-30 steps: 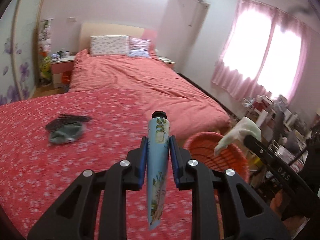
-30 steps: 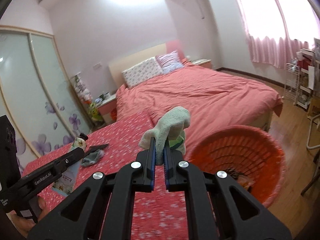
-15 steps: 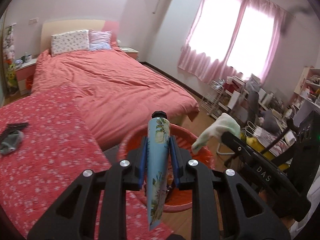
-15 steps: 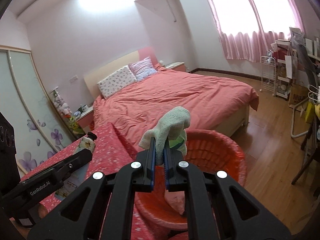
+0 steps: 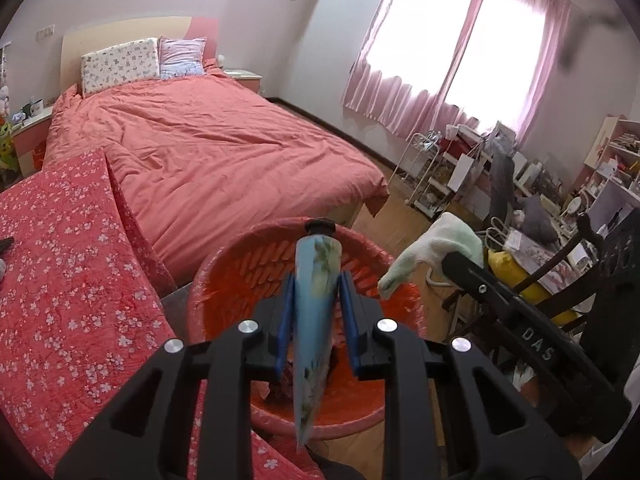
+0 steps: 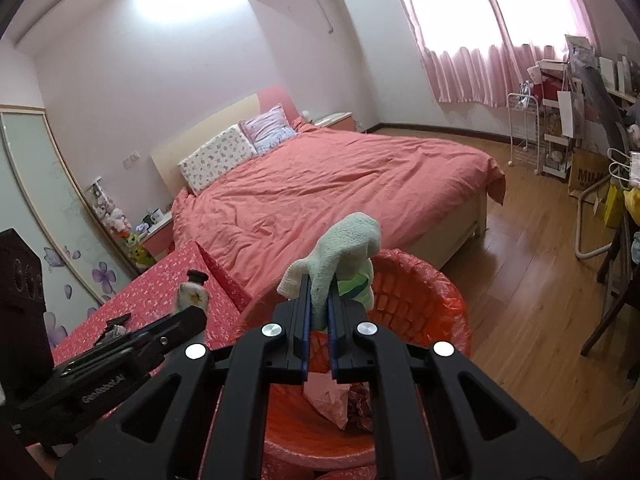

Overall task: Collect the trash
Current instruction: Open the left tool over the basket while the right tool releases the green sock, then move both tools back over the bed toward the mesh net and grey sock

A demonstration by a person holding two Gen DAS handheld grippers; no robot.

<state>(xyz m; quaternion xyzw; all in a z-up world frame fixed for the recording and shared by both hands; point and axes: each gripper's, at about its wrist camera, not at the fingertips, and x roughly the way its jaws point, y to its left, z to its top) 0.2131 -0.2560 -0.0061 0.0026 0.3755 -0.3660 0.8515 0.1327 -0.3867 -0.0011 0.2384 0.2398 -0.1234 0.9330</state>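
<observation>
Left gripper (image 5: pixel 316 300): jaws opening, a blue flower-printed tube (image 5: pixel 314 320) between the blue pads, cap pointing forward, tail hanging down and blurred over the basket.
Right gripper (image 6: pixel 319 312): pressed tight on a pale green cloth (image 6: pixel 340 252) that bunches up above the fingertips.
Basket (image 6: pixel 432 296): red, lined with a red bag, directly under both grippers; pink crumpled paper (image 6: pixel 328 396) and other scraps lie inside.
Table (image 5: pixel 60 280): red flowered cover, beside the basket.
Bed (image 6: pixel 340 184): coral quilt, two pillows at the headboard, beyond the basket.
Window: pink curtains (image 5: pixel 452 52), farthest back.
</observation>
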